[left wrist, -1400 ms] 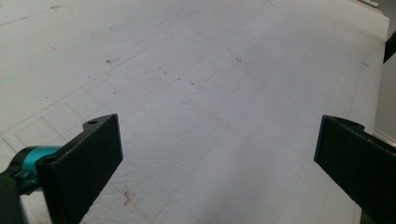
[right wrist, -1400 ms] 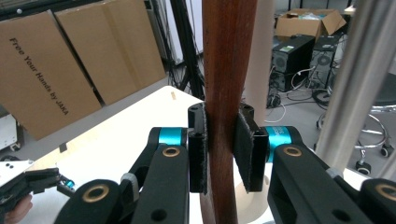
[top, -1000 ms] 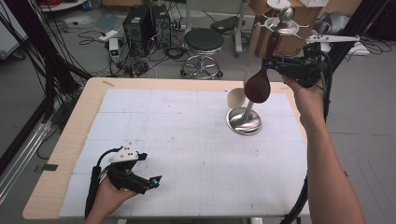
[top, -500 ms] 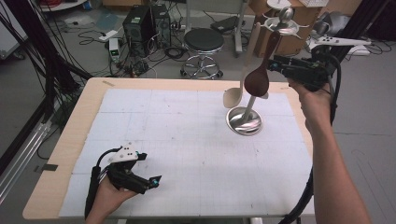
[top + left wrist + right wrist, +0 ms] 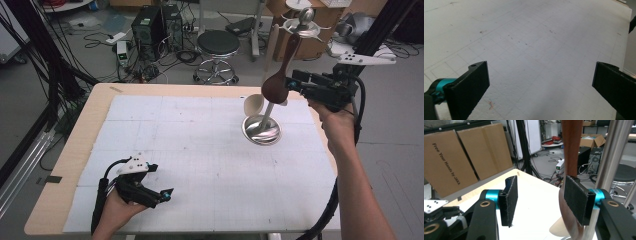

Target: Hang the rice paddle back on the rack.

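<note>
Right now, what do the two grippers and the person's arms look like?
Both grippers, left gripper and right gripper, are black with flat rectangular black fingers, teal collars, a grey three-cornered plate on top and a trailing black cable. No sleeves reach the forearms.

- My high view sits above the near edge of the table [image 5: 65,190], looking forward and down — floor clutter and a stool [image 5: 218,42] lie beyond.
- My left gripper view rides low, very close to the white mat [image 5: 531,50], facing across it.
- My right gripper view looks level past the dark wooden spoon [image 5: 572,150] — close — toward cardboard boxes [image 5: 461,152].
- Both gripper views share the mat with the high view.
</note>
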The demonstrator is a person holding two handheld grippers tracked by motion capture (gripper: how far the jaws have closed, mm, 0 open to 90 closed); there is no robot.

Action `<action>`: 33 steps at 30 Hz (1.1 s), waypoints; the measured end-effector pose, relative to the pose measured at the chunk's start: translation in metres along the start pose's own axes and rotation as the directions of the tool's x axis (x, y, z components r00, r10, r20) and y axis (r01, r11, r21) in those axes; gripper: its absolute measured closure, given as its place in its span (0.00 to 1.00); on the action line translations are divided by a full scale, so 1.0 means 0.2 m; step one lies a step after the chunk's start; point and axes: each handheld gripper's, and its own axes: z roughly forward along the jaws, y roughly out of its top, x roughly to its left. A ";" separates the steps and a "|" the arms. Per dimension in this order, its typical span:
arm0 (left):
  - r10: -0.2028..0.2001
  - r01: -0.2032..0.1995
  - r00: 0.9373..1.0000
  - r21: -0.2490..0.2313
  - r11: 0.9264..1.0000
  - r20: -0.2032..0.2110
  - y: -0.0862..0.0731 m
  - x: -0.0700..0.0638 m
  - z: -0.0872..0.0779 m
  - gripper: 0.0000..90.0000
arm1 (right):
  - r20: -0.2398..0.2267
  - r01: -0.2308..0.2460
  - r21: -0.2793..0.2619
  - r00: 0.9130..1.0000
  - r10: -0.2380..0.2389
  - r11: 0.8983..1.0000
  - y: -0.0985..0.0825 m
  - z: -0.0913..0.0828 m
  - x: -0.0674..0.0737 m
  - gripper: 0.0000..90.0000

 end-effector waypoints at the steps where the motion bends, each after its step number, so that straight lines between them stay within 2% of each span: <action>1: 0.002 -0.002 1.000 0.002 1.000 -0.002 0.00 0.00 0.00 0.02 | -0.005 0.003 0.001 1.000 -0.003 1.000 -0.01 0.00 0.00 0.49; 18: -0.010 0.009 1.000 -0.009 1.000 -0.006 0.00 0.01 -0.02 0.02 | -0.059 0.016 0.025 0.998 -0.015 1.000 -0.11 0.07 0.07 0.40; 30: -0.016 0.016 1.000 -0.013 1.000 -0.007 -0.01 0.01 -0.02 0.02 | -0.065 -0.016 0.054 0.998 0.020 0.998 -0.23 0.10 0.08 0.32; 33: -0.012 0.012 1.000 -0.010 1.000 -0.008 0.00 0.01 -0.02 0.02 | -0.048 -0.021 0.054 0.999 0.024 0.998 -0.26 0.11 0.08 0.24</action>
